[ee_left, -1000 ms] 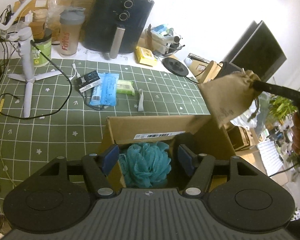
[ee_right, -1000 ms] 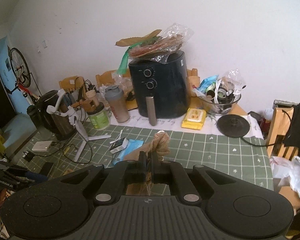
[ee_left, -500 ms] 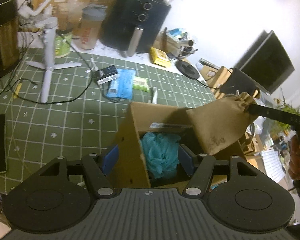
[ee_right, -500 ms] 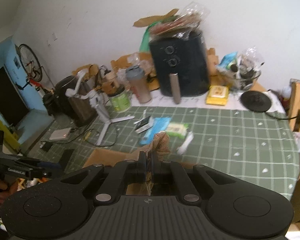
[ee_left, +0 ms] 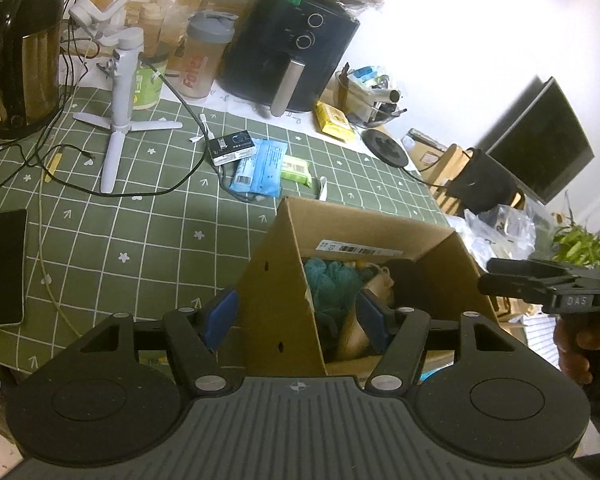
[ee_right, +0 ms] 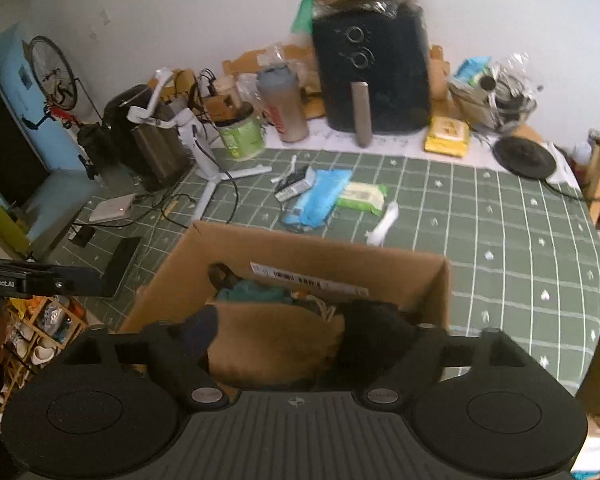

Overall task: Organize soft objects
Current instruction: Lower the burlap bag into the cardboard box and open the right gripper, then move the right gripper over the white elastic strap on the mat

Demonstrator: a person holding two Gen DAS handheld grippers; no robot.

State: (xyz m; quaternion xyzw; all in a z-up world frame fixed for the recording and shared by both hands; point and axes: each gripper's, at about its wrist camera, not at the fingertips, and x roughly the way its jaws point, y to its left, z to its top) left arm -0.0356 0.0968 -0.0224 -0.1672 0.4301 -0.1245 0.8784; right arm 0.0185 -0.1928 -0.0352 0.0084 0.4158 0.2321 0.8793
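Note:
An open cardboard box (ee_left: 276,280) stands on the green grid cloth, with a teal mesh pouf (ee_left: 328,280) inside. A tan drawstring bag (ee_right: 268,344) lies in the box on top of the other contents, loose, and nothing grips it. My right gripper (ee_right: 288,320) hangs over the box with its jaws opening wide, and the bag lies below and between them, untouched. In the left wrist view the right gripper (ee_left: 486,278) shows at the box's right. My left gripper (ee_left: 296,316) is open and straddles the box's near corner: one finger is outside the wall, the other inside.
Behind the box lie a blue packet (ee_left: 260,164), a green packet (ee_left: 296,166) and a small black box (ee_left: 232,146). A white tripod (ee_left: 120,92), cables, a kettle (ee_left: 20,56), a phone (ee_left: 2,268) and an air fryer (ee_left: 292,52) crowd the left and back. A hand (ee_left: 580,340) holds the right gripper.
The right gripper came down over the box shut on the tan bag, then opened, and the bag now lies inside. The left gripper shifted so that the box corner sits between its fingers.

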